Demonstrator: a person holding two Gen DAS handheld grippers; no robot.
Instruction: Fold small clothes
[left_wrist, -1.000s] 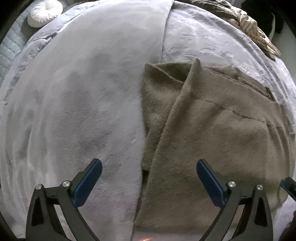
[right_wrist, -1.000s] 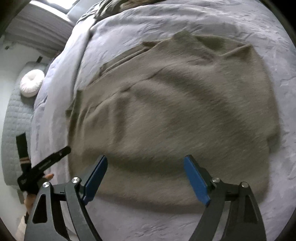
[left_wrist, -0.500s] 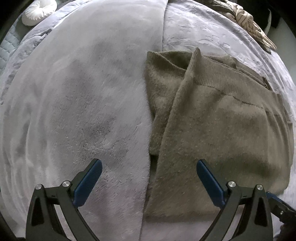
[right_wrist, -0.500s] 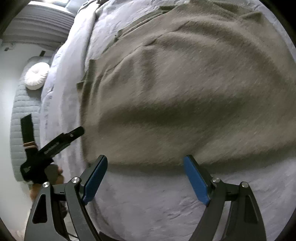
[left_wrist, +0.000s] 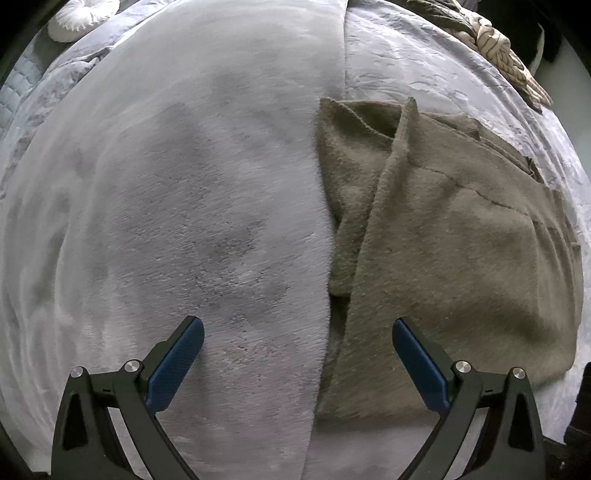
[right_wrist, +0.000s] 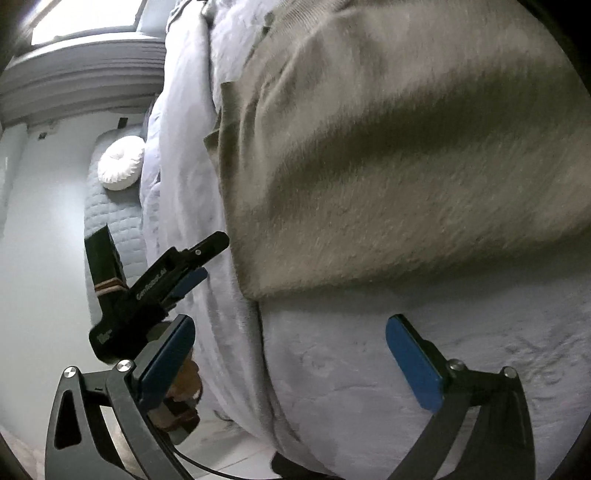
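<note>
Left wrist view gives you the clearest layout: the olive-brown knit sweater (left_wrist: 443, 236) lies spread on the bed (left_wrist: 406, 62), partly folded already, with one flap laid over its left side. Take the sweater's near hem as your landmark. Your left gripper (left_wrist: 297, 363) hangs steeply over that hem's left corner, its jaws wide apart and holding nothing; one blue pad sits over the grey plush blanket (left_wrist: 184, 184), the other over the knit. The blanket's edge runs alongside the sweater's left side, just touching it.

From the right wrist view, your right gripper (right_wrist: 290, 363) has just been spreading its jaws to their full width, and nothing is between them. It looks at the same near hem from lower down and off the bed's side: the sweater (right_wrist: 406, 166) lies ahead of the jaws, beyond a strip of bare duvet (right_wrist: 369, 369), with its hem running roughly across the jaws' line. The left gripper (right_wrist: 192, 266) shows just beside the hem's corner.

So your left hand is the nearer one. I judge the next move turns on both jaws taking that hem, one toward each end, then carrying it away from you along the garment's length.
</note>
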